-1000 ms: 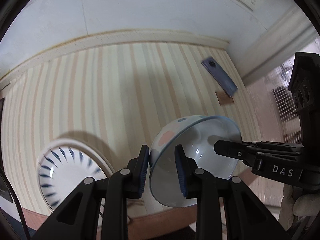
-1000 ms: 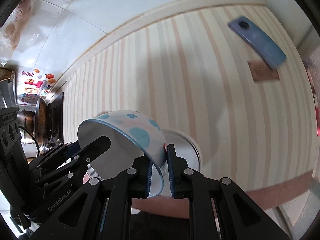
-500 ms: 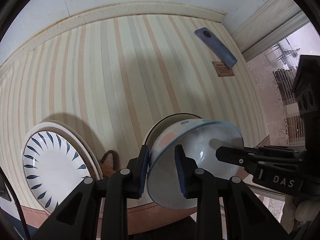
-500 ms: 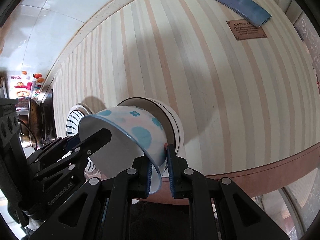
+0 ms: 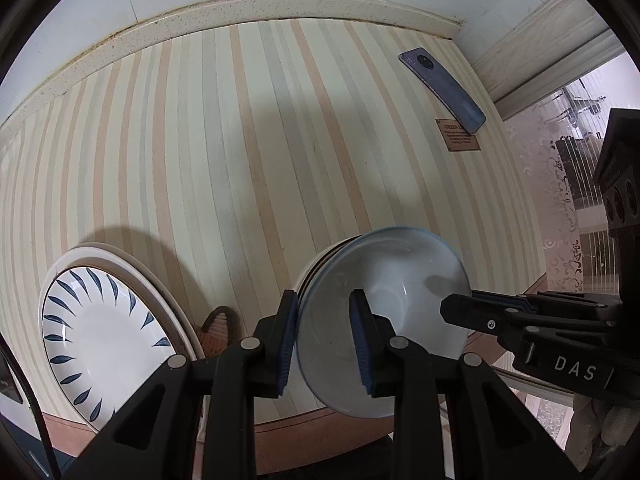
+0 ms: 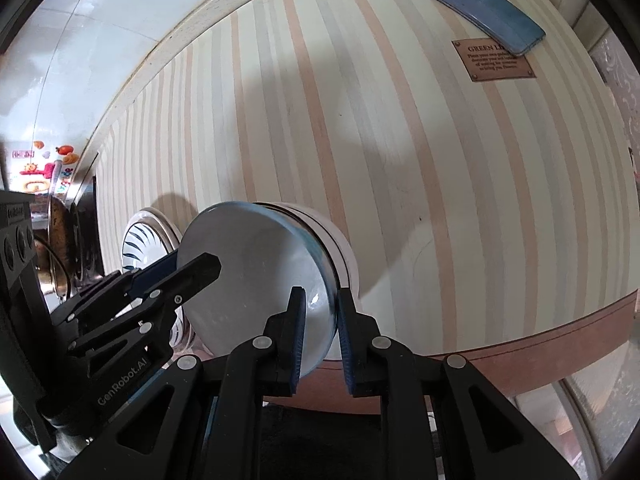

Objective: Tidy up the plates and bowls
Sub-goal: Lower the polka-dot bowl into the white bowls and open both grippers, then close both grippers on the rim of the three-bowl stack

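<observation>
Since the earlier frames, the blue-rimmed bowl [image 5: 384, 320] has come down from a tilted position above the bench [image 5: 224, 152] and now sits nested in the white bowl [image 6: 340, 248] already standing there; its spotted outer wall, visible before, is now hidden inside the lower bowl.

Left claw [image 5: 326, 336]: both fingers straddle the near-left rim of the blue-rimmed bowl, one blue pad outside the wall and one inside. A gap shows between the pads and the rim, so the jaws stand parted and do not clamp the bowl.

Right claw [image 6: 322, 336]: its fingers straddle the opposite rim in the same manner, one pad inside and one outside. The jaws are slightly parted around the rim; firm contact with the wall cannot be confirmed from either view.

Position of the stack: the two nested bowls rest near the front edge of the striped bench. Just to their left lies a white plate with dark blue leaf marks [image 5: 100, 340], set on a larger pale plate. A small brown object [image 5: 216, 328] is partly visible between the plates and the bowls.

Far end of the bench: a blue phone [image 6: 476, 4] lies face down, overlapping one corner of a brown label plaque [image 6: 496, 64]. Both are well apart from the bowls.
</observation>
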`<state>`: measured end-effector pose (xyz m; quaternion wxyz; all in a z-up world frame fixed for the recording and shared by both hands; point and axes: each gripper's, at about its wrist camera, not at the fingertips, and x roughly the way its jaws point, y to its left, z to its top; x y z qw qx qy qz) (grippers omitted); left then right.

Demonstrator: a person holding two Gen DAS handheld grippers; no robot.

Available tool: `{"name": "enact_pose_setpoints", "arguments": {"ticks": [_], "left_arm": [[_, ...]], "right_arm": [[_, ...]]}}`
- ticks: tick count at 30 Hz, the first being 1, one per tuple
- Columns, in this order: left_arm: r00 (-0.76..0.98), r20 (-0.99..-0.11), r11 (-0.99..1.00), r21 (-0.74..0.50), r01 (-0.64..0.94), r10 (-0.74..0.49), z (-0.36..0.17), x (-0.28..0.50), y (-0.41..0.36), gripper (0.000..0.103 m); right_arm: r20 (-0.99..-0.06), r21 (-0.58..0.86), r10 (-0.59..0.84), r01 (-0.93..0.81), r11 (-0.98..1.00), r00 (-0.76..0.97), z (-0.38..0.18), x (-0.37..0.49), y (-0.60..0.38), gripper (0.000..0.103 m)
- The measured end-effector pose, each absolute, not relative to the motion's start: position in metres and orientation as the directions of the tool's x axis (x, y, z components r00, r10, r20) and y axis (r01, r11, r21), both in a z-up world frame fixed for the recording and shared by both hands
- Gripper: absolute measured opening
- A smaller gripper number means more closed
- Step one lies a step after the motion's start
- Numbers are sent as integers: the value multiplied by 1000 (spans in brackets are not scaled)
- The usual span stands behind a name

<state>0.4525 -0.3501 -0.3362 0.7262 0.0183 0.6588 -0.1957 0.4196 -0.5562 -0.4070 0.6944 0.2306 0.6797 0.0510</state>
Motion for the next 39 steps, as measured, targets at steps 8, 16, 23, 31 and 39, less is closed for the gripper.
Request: {"name": "enact_pose_setpoints", "arguments": {"ticks": [8,16,23,31,39], "left_arm": [[138,-964,922,-167,351,-227,-321,438,-350,25],[231,-949,918,-118,378,-217,-284,407,-337,27],[270,-926,914,-150,377,-264,-248,388,-321,69],[355,-880,902,-161,401,-316,-201,365,-309,90],[429,-833,894,-158,419,-348,-159,344,-303,99]], "right_arm": [[-942,331,311,204,921,127,-384,406,-549,29],[-942,280,235,176,944,239,-334,367,-539,64],[-926,270,204,181,946,317,-293,327,-538,81],[-890,291,210,150,945,405,-252,281,-526,92],[-856,274,175,141,951,487,-213,248,-522,97]]}}
